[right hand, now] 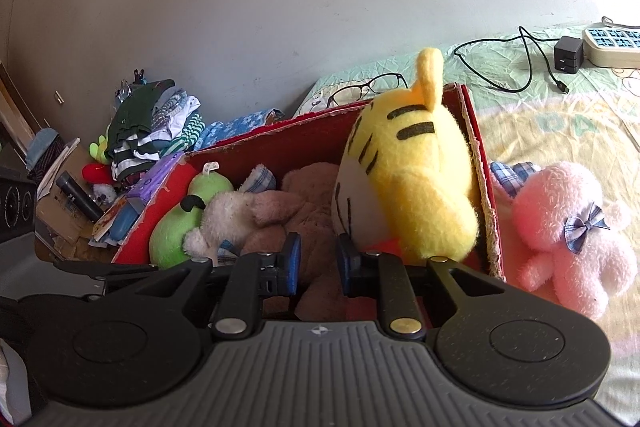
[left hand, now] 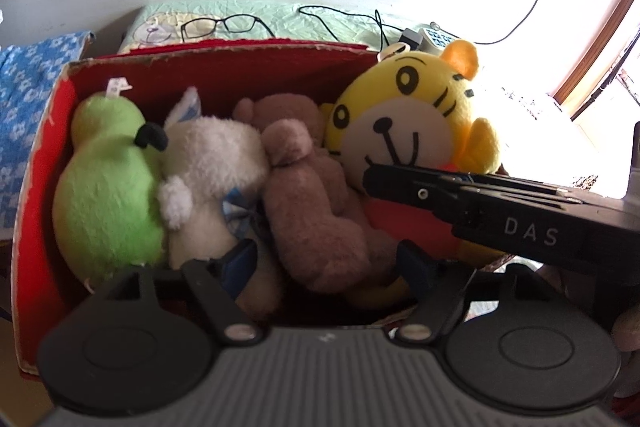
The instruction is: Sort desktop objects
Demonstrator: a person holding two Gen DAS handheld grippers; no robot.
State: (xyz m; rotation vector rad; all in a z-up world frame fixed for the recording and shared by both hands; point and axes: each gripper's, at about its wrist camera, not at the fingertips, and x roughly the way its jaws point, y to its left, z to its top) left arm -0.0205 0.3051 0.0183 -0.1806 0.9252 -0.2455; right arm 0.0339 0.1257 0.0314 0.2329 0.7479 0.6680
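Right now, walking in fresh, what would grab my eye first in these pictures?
Probably the big yellow plush tiger with black stripes, propped at the right end of the red cardboard box, beside brown, white and green soft toys. Next, the fluffy pink plush bear with a checked bow, lying outside the box on the pale green bedspread.

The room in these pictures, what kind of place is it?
Probably a bedroom in a home. A quilted bedspread covers the surface, a pile of folded clothes lies by the wall, and a red box holds plush toys, with a pink plush toy beside it.
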